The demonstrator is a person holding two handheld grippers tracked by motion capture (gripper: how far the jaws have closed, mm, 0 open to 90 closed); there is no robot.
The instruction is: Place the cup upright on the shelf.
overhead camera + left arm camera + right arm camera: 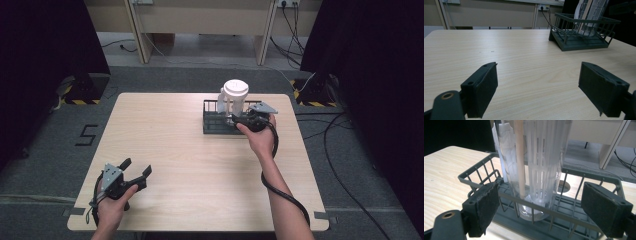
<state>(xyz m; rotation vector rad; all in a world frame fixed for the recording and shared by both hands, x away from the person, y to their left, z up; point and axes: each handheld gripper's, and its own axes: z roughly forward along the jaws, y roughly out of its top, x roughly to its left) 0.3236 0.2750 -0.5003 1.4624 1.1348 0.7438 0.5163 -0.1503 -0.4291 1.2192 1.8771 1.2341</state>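
The clear plastic cup [235, 97] stands upright inside the dark wire rack [212, 120], at the far right part of the surface [200, 170]. It has a white lid [236, 89] on top, ribbed walls, and a thin stick [519, 157] or straw leaning inside it. I judge that the cup is light and rather stiff, but the thin wall can bend or crack if it is squeezed too strongly, and the smooth plastic may slip between the pads. The best place to take hold looks to be the middle of the body, above the rack wires, because lower down the wires stand in the way. The right gripper [541, 207] is close against the near side of the rack, its jaws spread wide, one on each side of the cup and not touching it. The right hand [260, 137] reaches forward with the forearm stretched across the surface. The left gripper [134, 172] rests low near the front left corner, well apart from the rack, its jaws also wide apart and holding nothing, pointed toward the rack.
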